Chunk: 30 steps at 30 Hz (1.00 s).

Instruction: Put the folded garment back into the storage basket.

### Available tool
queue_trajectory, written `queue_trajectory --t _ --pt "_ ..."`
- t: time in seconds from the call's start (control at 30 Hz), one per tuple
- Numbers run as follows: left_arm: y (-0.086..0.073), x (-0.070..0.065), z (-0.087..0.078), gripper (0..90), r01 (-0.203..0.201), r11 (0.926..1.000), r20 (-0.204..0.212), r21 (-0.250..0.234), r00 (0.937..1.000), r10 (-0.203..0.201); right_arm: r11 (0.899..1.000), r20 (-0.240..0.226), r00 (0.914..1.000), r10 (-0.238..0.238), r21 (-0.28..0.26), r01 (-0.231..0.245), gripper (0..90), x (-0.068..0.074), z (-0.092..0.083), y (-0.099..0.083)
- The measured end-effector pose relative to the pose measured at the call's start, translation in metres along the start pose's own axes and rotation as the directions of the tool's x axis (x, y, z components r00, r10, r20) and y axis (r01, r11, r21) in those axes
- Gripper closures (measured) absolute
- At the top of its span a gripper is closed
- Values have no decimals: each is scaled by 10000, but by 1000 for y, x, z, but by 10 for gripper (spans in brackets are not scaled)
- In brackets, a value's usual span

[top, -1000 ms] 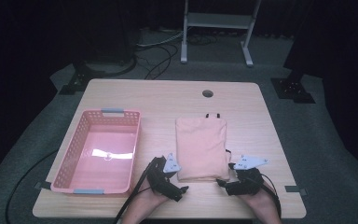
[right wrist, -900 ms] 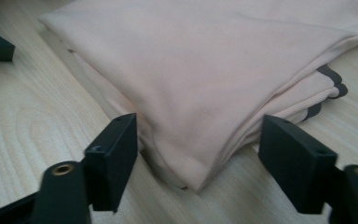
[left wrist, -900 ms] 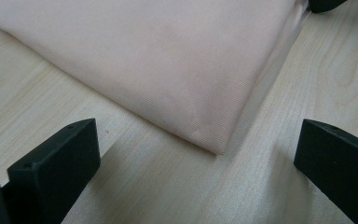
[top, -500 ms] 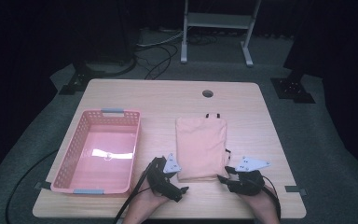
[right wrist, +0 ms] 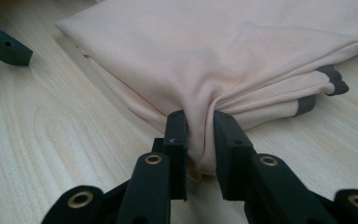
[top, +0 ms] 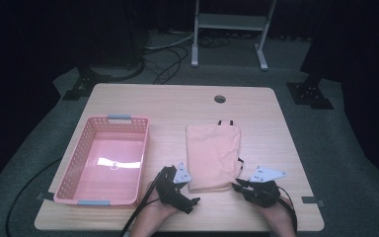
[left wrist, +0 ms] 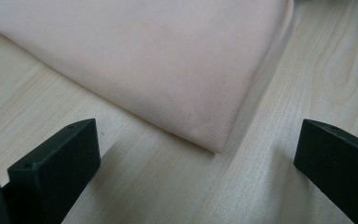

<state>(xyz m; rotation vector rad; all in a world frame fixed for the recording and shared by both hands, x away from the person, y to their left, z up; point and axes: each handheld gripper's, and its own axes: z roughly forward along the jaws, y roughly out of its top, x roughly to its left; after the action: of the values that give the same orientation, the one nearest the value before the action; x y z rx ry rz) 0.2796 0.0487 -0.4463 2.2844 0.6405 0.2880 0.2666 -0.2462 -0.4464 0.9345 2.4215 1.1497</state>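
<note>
A folded pink cloth [top: 212, 157] lies flat on the table [top: 276, 128], just to the right of a pink basket [top: 79, 163]. The right tongs [right wrist: 199, 128] have just been closing, and now they pinch the near right corner of the cloth, so the cloth bunches up between them. The left tongs [left wrist: 196, 154] are spread wide. They sit low over the table at the near left corner of the cloth, and they do not touch it.

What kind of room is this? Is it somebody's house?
Probably not a house: it looks like a recording studio or lab. Black curtains hang around a lone wooden table, cables trail over grey carpet, and a metal stand waits behind.
</note>
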Motion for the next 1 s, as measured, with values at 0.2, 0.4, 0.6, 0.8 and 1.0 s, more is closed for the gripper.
queue_trajectory --t 0.2,0.4,0.6,0.8,1.0 --pt "2 0 2 0 -6 10000 8 9 10000 6 10000 -32 10000 13 -7 -13 774 0 0 0" --pt "5 0 5 0 -60 10000 -6 -33 10000 60 10000 -59 10000 32 -6 -32 771 -1 0 0" --pt "7 -2 6 57 -76 9998 134 -186 9999 78 10000 -73 10000 41 -12 -41 770 -1 0 0" --pt "8 -2 6 158 -78 9993 84 -378 9999 81 10000 -90 10000 42 -12 -42 767 -1 0 0" --pt "7 -1 5 230 35 9988 -60 -494 10000 -38 10000 -89 10000 44 -12 -44 767 -1 0 0"
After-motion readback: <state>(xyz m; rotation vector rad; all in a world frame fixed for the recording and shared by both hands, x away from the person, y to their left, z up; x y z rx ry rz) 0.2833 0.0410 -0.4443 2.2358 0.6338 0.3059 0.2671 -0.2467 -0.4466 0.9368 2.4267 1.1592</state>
